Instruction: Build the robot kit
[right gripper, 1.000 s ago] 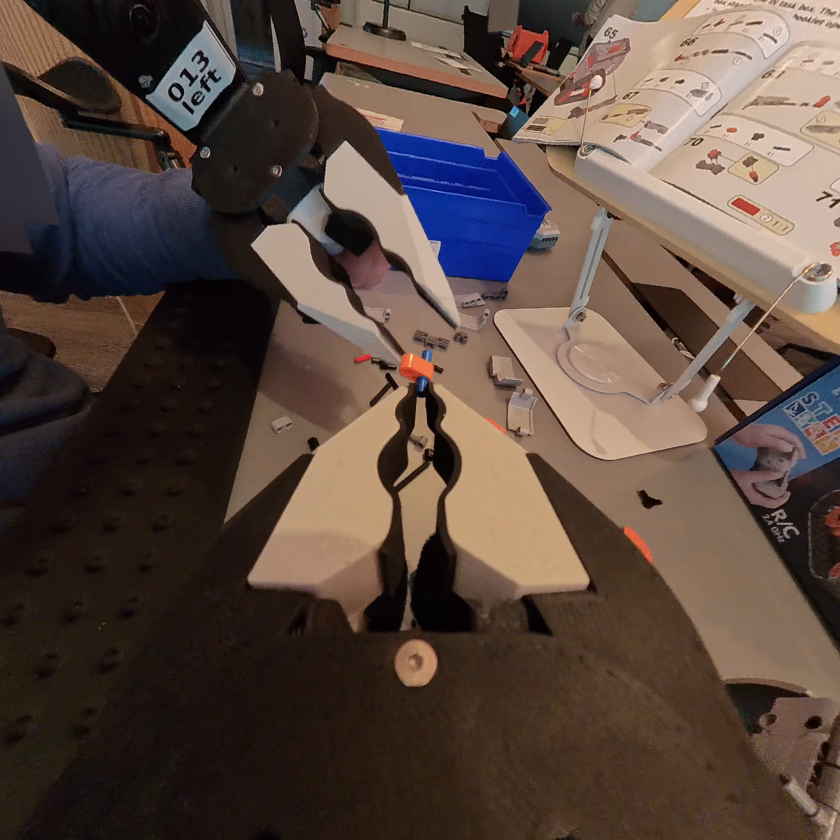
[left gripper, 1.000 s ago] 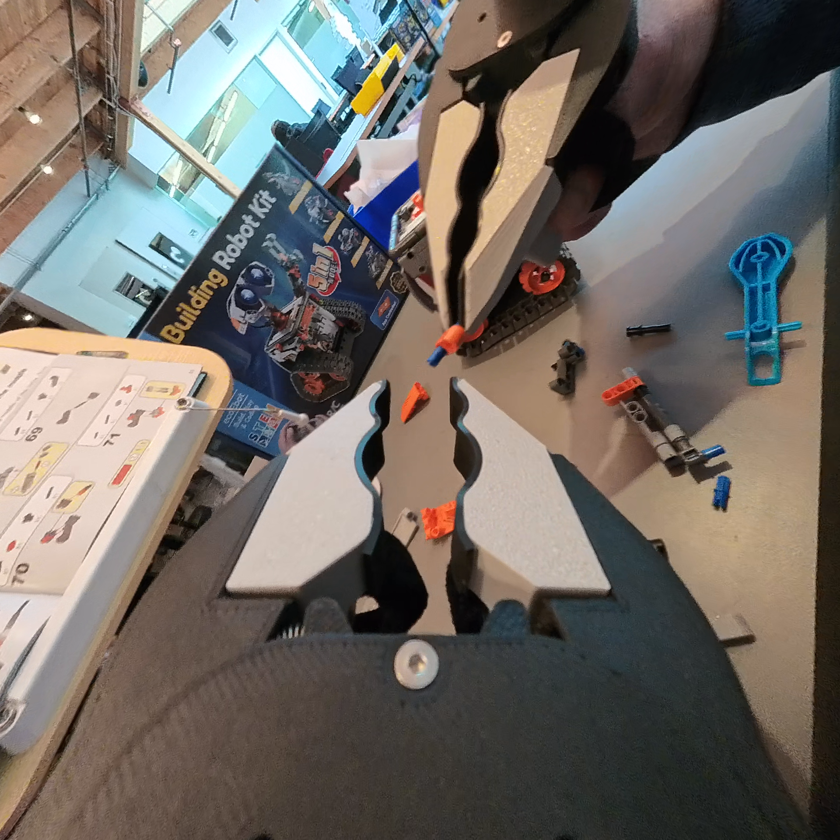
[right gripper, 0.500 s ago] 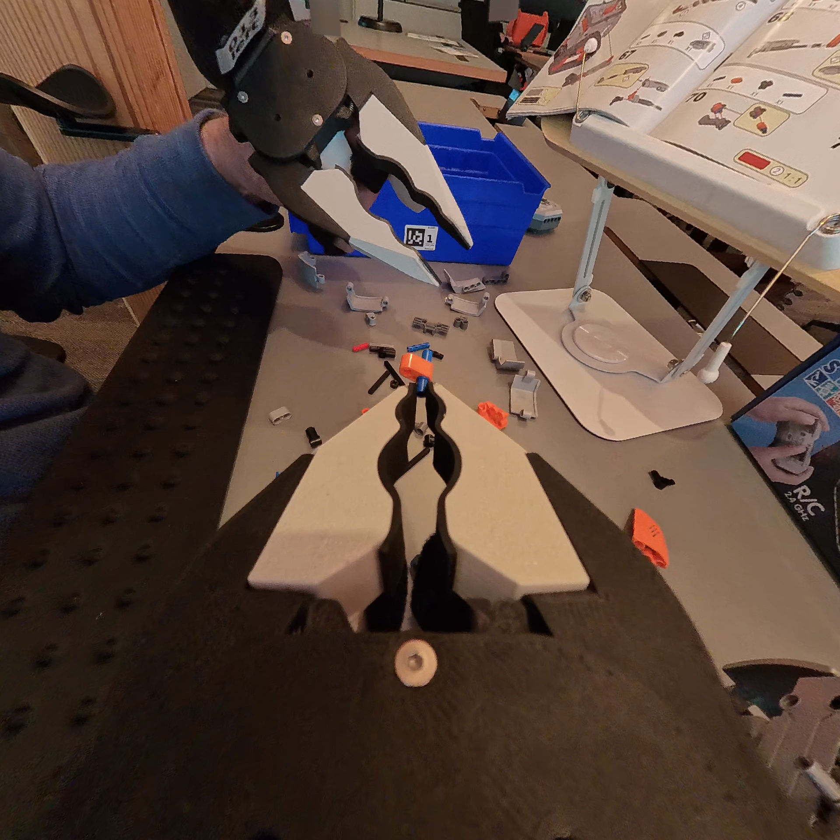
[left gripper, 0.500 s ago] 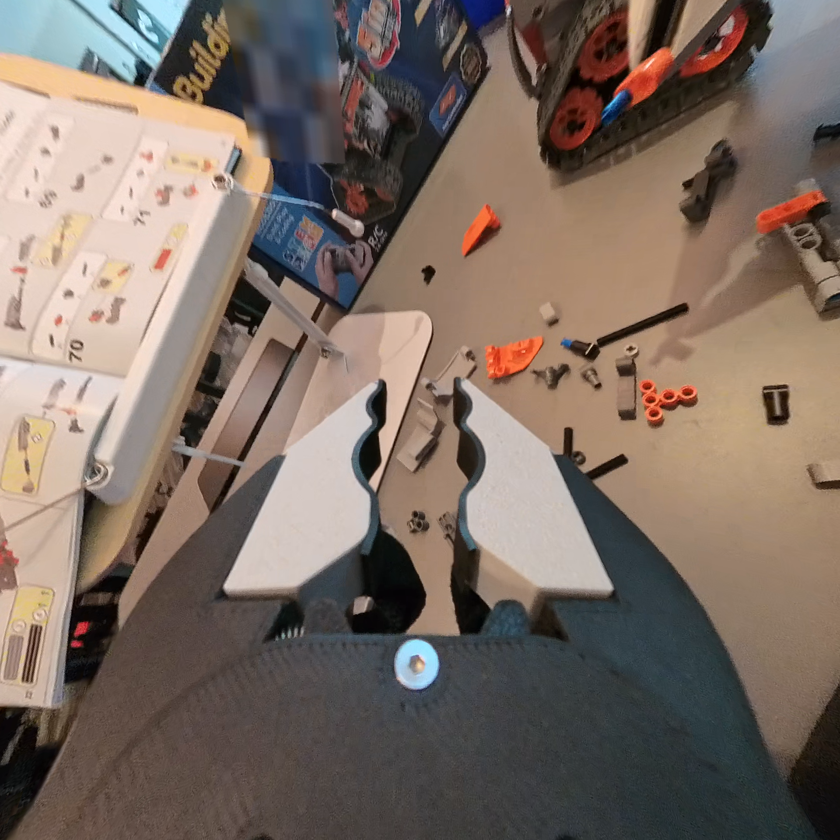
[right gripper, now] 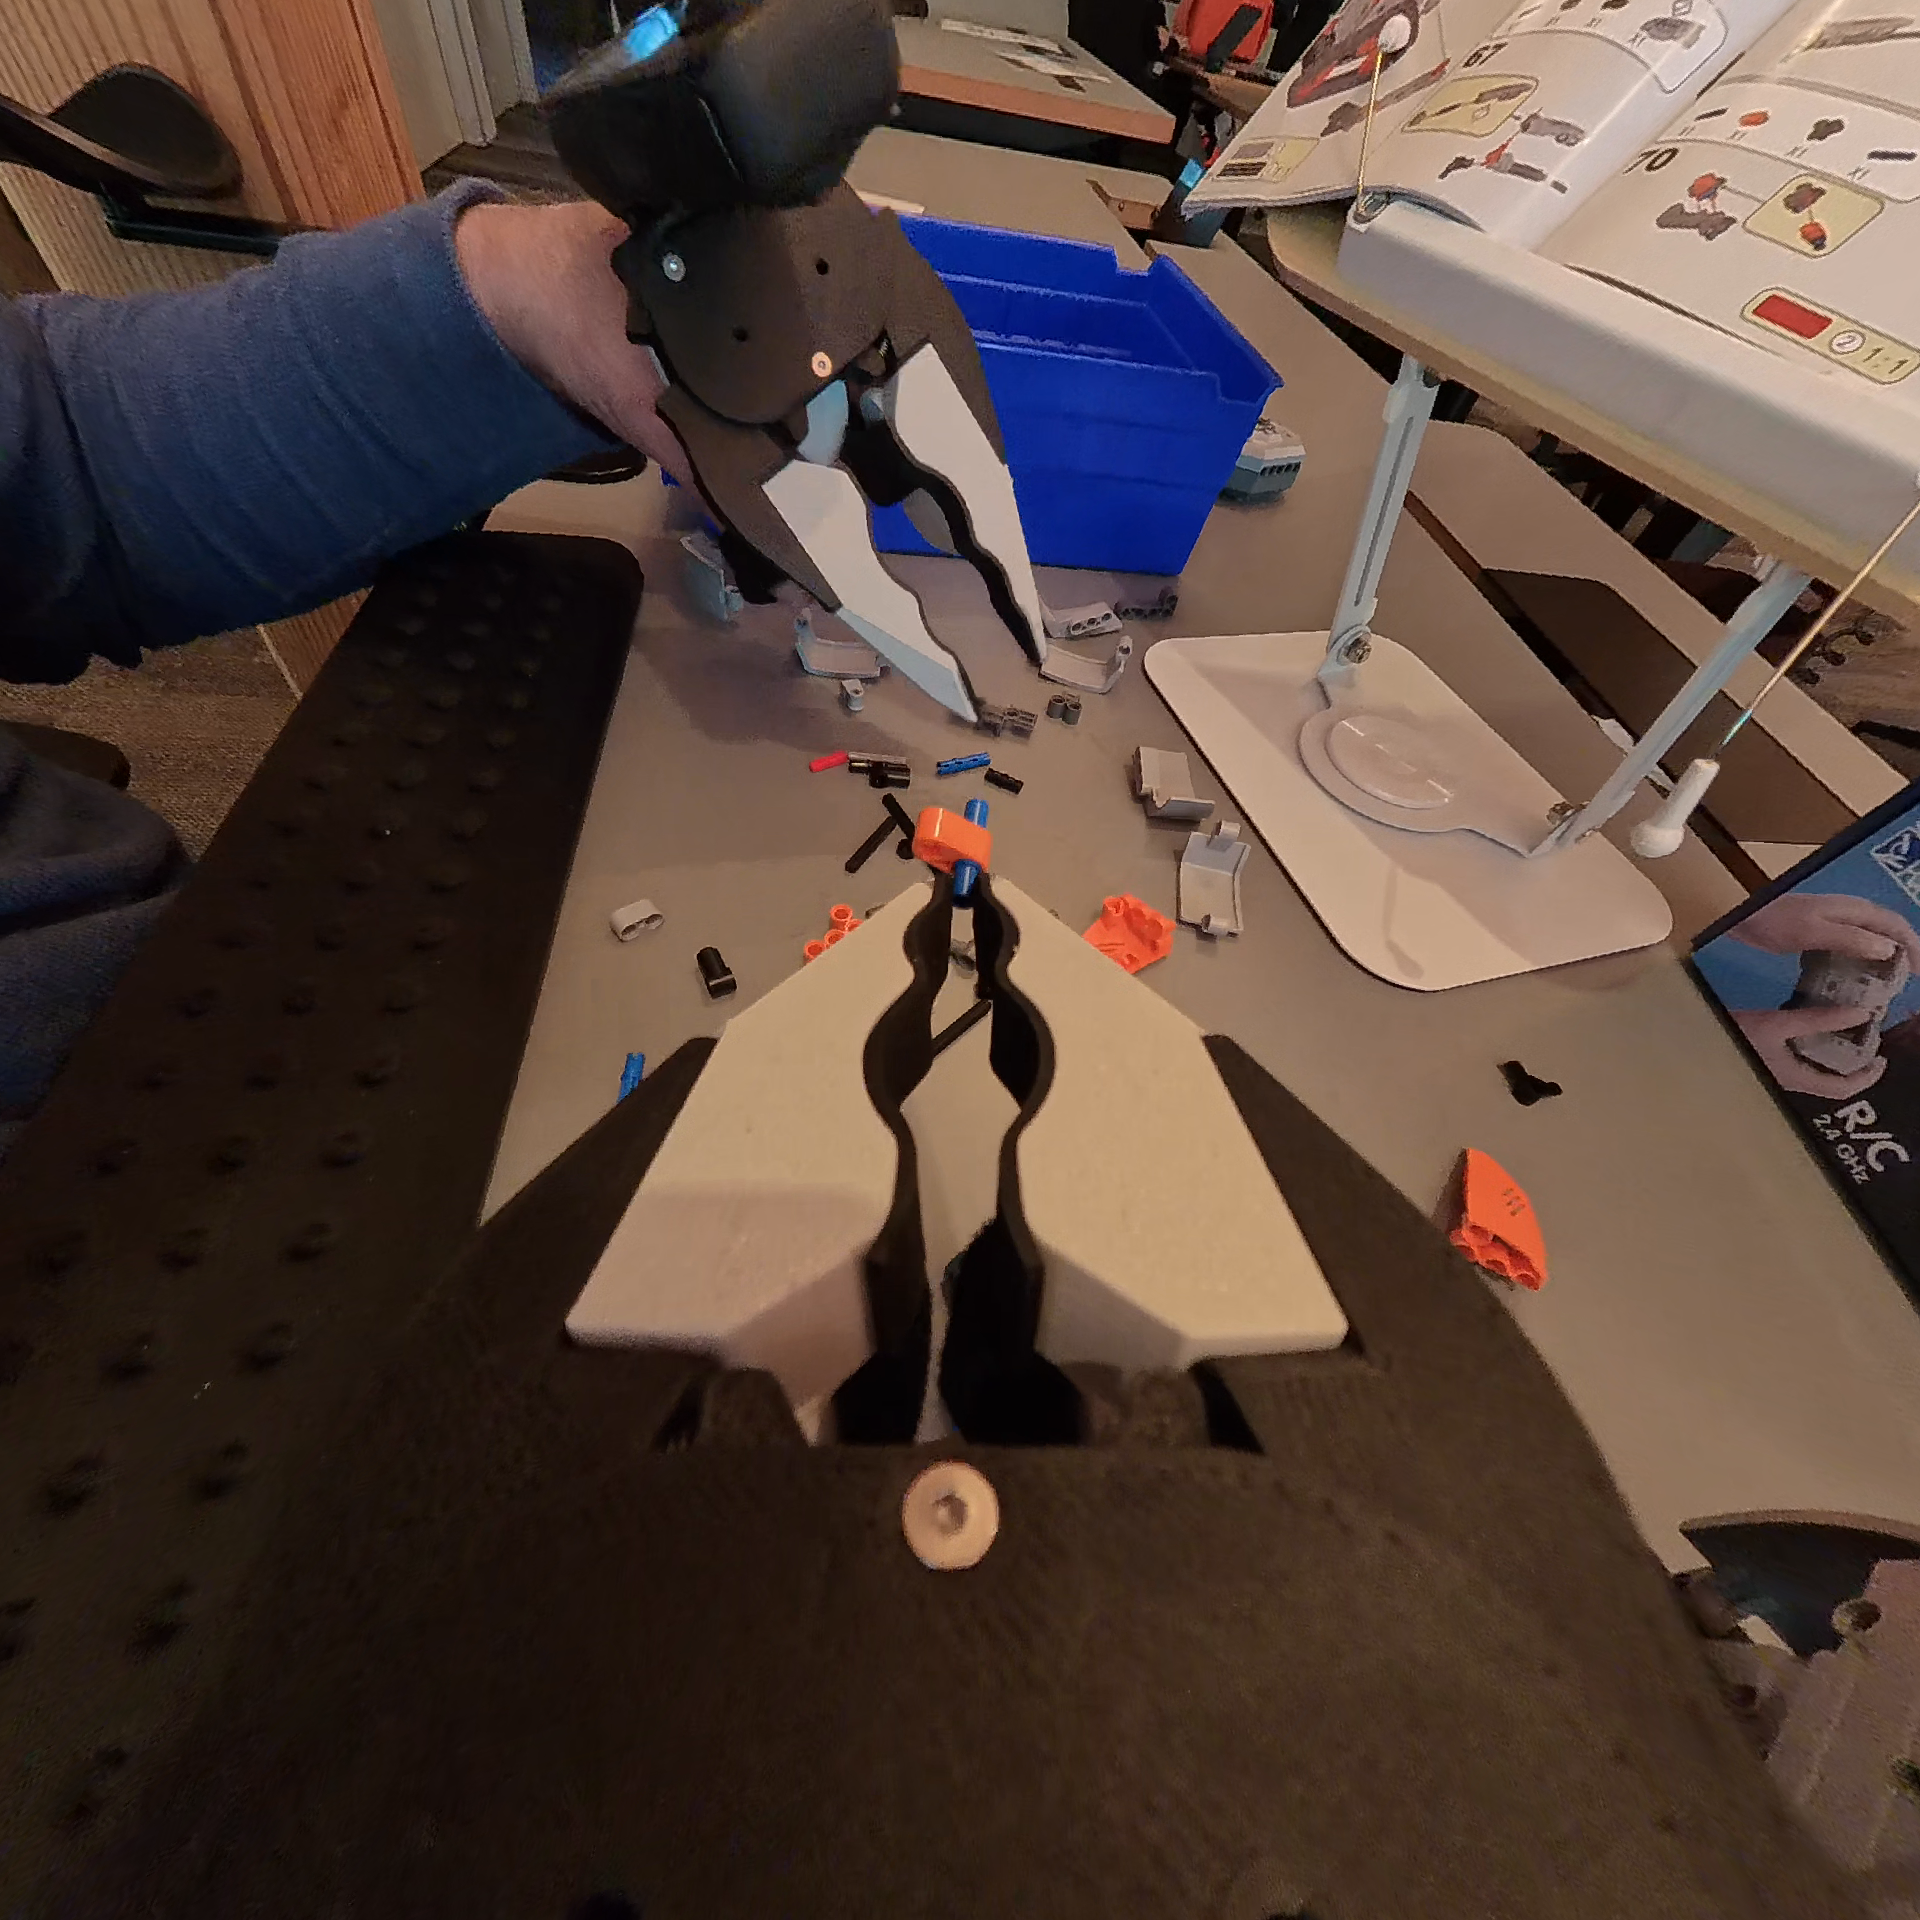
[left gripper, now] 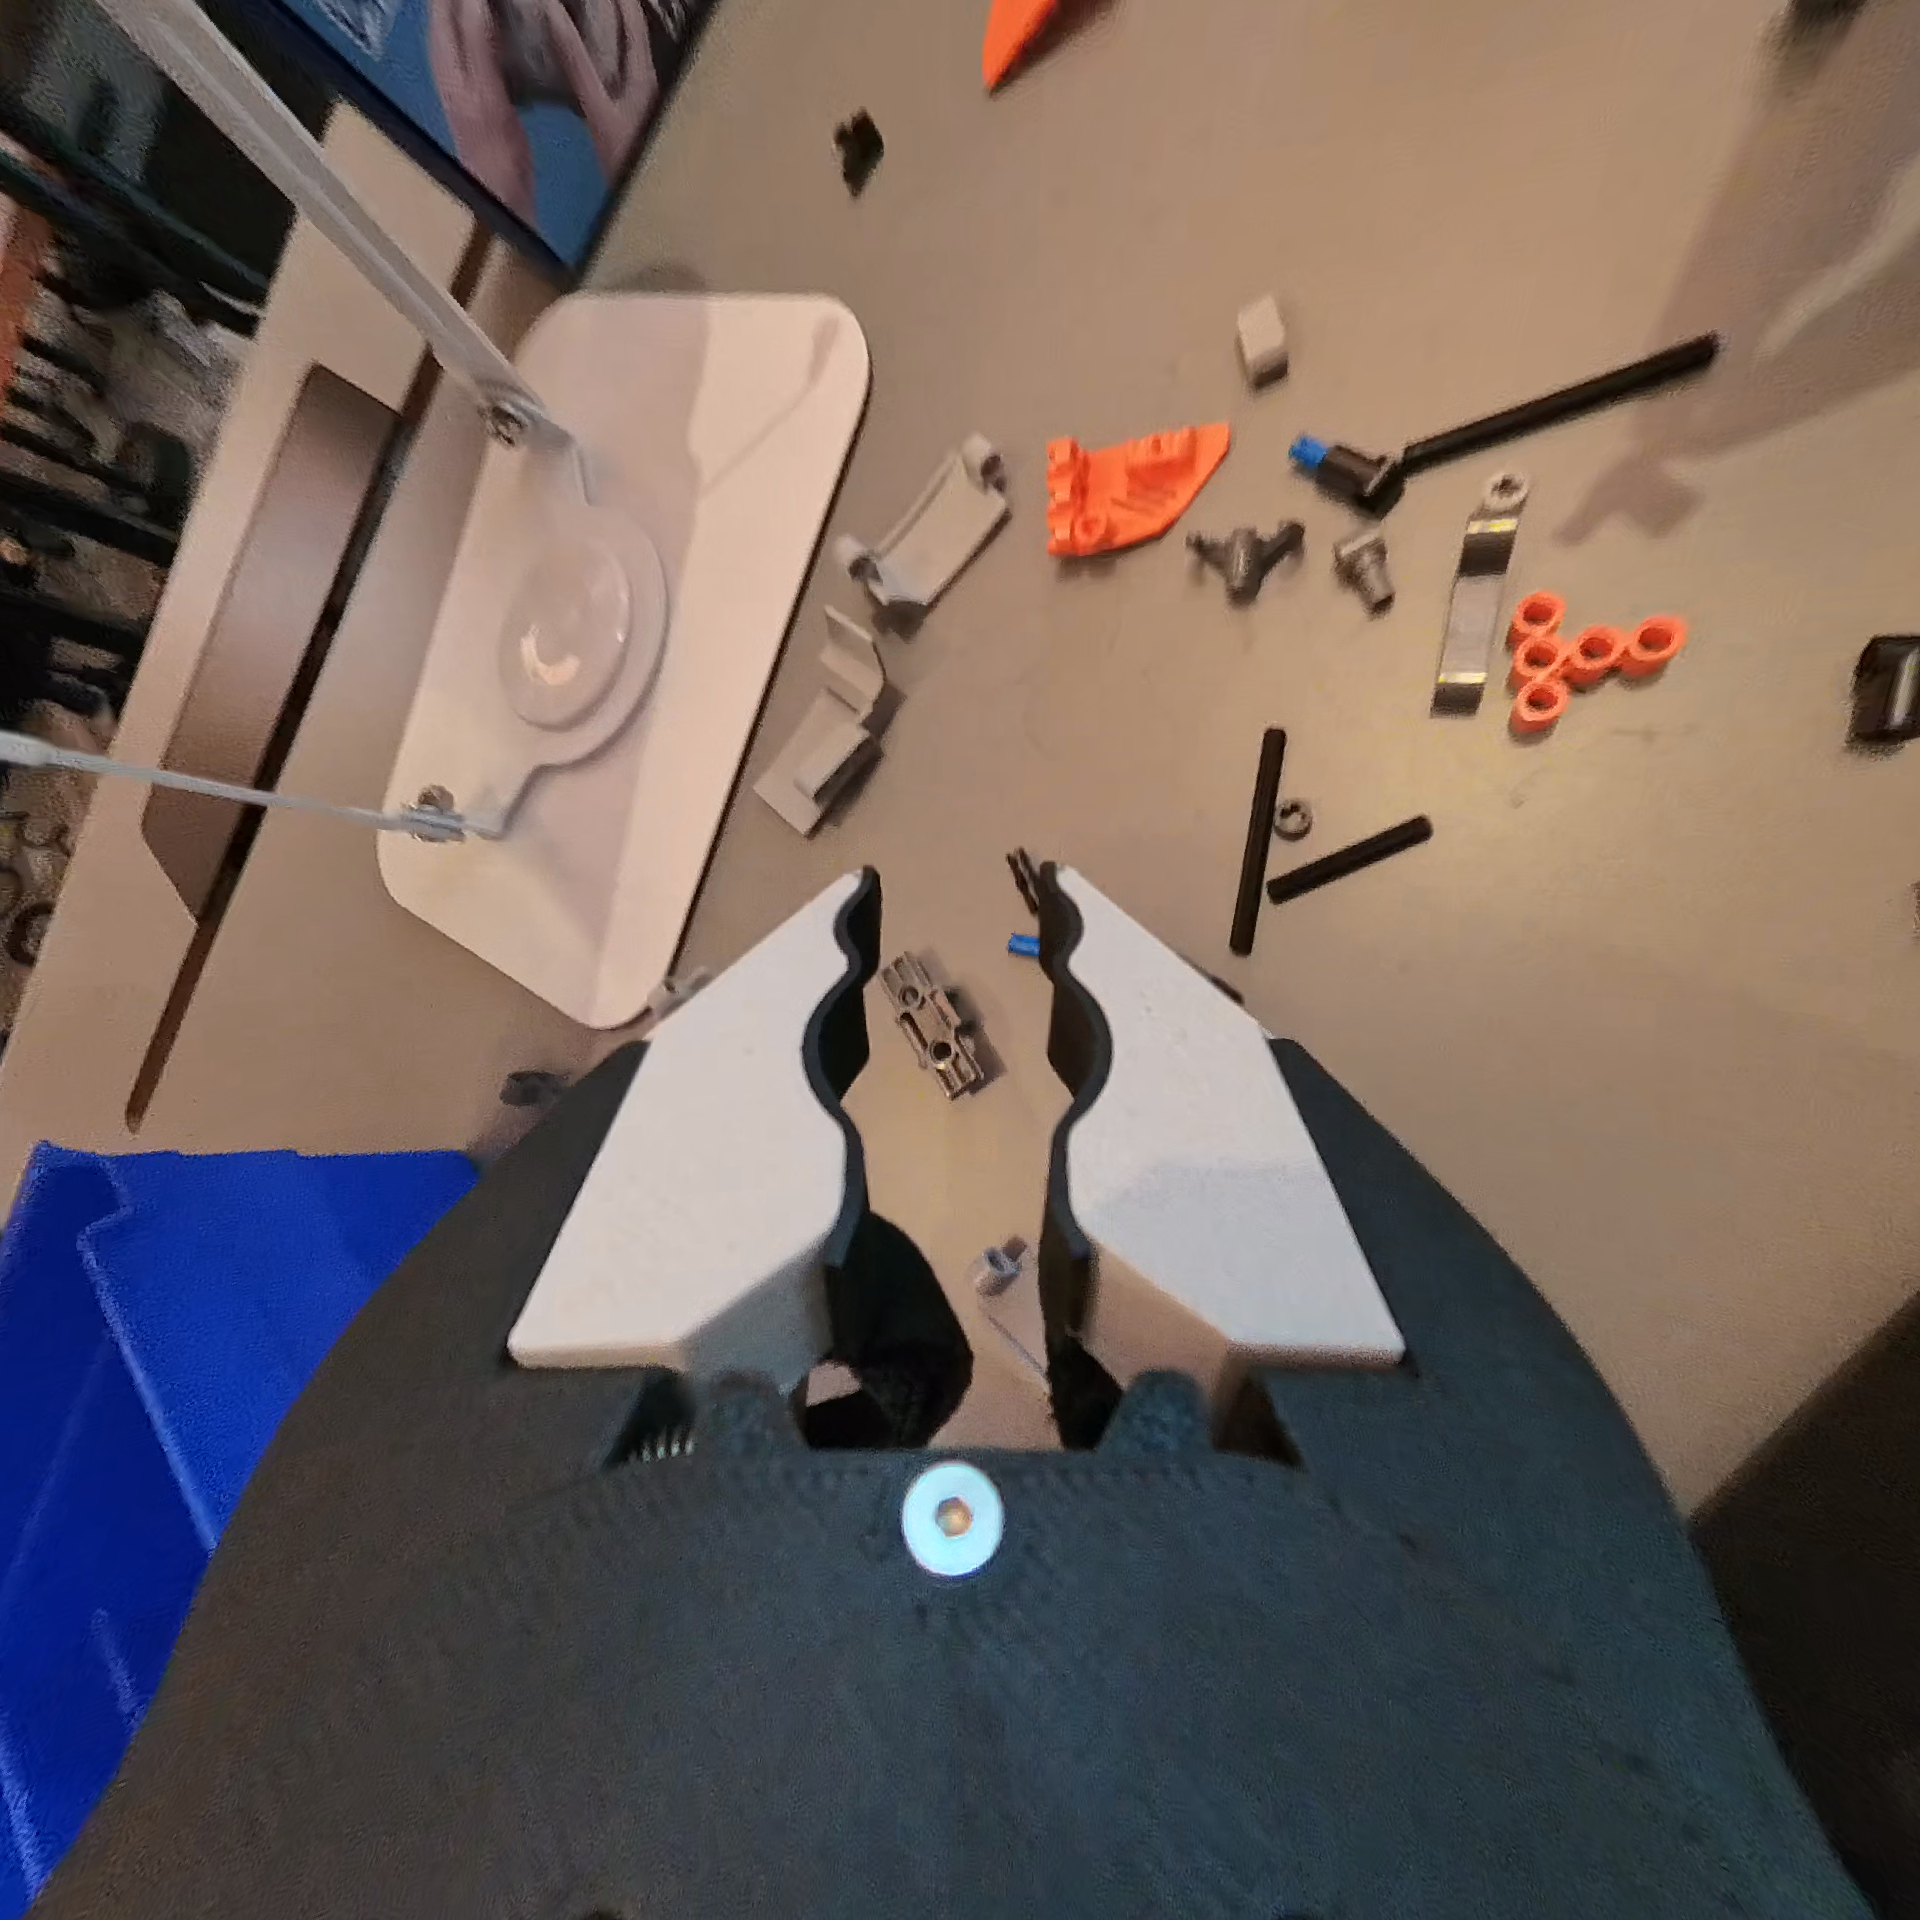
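Pinched between the tips of the right gripper [right gripper: 961, 891] is a small blue pin carrying an orange connector [right gripper: 943, 837]; the two pale fingers [right gripper: 790, 1164] are pressed nearly together on the pin's lower end, and the piece is held up above the grey table [right gripper: 1299, 1122].

Spread apart, the left gripper [left gripper: 954, 883] holds nothing. Between its fingers [left gripper: 707, 1122], lying on the table, is a small dark grey beam with holes [left gripper: 935, 1023], touched by neither finger. A short blue pin [left gripper: 1022, 942] lies just beside the right-hand fingertip. In the right wrist view the same gripper [right gripper: 1003, 686] points tips down at the table, a hand in a blue sleeve [right gripper: 270, 416] gripping it, with a grey beam lying by its tips.

Just ahead of the left gripper lie two black axles [left gripper: 1340, 857], a grey angled bracket [left gripper: 831, 743] and a grey curved panel [left gripper: 930, 535]. Farther on are an orange panel [left gripper: 1132, 488], a cluster of orange rings [left gripper: 1584, 660] and a long black axle with a blue-tipped connector [left gripper: 1496, 426].

To the left stands the white base of a book stand [left gripper: 707, 582], which carries an open instruction booklet [right gripper: 1662, 135]. A blue bin [right gripper: 1101, 416] sits behind the left gripper. A black studded plate [right gripper: 312, 935] lies along the left side of the table, and an orange wedge piece [right gripper: 1496, 1221] lies near a printed box [right gripper: 1839, 997].
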Demonstrator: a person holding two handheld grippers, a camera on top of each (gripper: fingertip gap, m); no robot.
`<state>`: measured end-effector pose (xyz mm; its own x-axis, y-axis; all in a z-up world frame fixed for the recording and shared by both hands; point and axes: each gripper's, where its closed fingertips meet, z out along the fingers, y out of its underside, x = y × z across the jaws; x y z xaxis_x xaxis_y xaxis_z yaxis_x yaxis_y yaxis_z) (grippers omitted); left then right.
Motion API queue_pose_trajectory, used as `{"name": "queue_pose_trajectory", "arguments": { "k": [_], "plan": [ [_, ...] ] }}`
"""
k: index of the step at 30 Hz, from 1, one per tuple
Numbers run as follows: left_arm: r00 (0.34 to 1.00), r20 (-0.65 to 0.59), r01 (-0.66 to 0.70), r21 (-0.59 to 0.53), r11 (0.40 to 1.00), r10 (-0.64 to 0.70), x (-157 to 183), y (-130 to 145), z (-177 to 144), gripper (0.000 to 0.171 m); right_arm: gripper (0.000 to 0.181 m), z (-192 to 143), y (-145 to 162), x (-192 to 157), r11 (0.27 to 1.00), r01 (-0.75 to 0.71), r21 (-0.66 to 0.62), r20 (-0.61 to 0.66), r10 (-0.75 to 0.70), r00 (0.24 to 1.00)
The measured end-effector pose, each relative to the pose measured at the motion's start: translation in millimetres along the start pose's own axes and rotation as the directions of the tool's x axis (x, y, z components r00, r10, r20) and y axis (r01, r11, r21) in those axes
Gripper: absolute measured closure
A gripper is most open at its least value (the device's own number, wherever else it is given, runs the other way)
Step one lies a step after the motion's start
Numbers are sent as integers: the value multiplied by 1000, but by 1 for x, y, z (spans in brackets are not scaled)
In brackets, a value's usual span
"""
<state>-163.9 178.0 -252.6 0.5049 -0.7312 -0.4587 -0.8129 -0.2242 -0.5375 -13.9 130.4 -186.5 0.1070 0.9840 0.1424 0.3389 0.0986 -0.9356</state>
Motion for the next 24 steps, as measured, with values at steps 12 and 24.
{"name": "queue_pose_trajectory", "arguments": {
  "k": [12, 24],
  "plan": [
    [987, 83, 152, -186, 971, -138, -35, 32, 23, 151, 180, 0, 3, -2, 1000, 6, -6, 5, -5, 1000],
    [974, 36, 223, -277, 935, -222, -38, 53, 40, 161, 180, -1, 3, 0, 1000, -4, 2, -2, 4, 1000]
  ]
}}
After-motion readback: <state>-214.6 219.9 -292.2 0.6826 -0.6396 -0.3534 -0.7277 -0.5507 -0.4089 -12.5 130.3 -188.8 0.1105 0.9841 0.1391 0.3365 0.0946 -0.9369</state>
